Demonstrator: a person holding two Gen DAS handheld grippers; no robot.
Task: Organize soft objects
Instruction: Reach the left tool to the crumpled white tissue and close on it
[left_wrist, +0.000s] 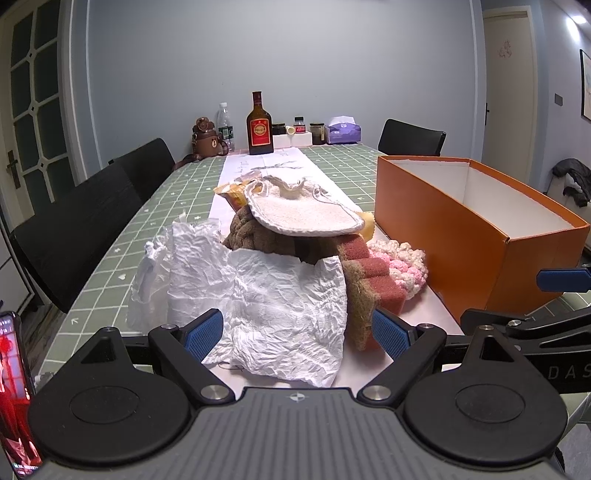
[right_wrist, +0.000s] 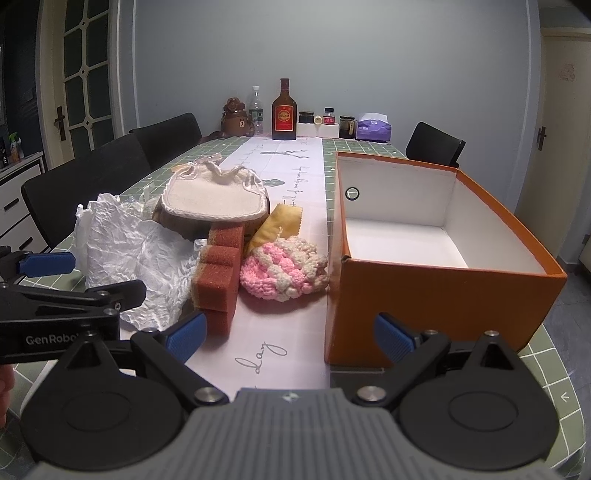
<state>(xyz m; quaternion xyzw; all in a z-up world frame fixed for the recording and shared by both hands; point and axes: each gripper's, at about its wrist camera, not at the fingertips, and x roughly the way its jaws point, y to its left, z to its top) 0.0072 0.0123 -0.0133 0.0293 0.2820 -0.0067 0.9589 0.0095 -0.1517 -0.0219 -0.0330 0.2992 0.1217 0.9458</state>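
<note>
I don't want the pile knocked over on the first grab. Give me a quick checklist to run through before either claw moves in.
1. Orange box open and empty inside: ok.
2. Left claw open, holding nothing: ok.
3. Right claw open, holding nothing: ok.
4. White crumpled paper lies between the left claw's fingers, ready to grip: ok.
5. Cream mitt rests on top of the brown towel, so pulling lower pieces may topple it: not ok.
6. Pink knitted piece sits free beside the box, nothing on top: ok.
</note>
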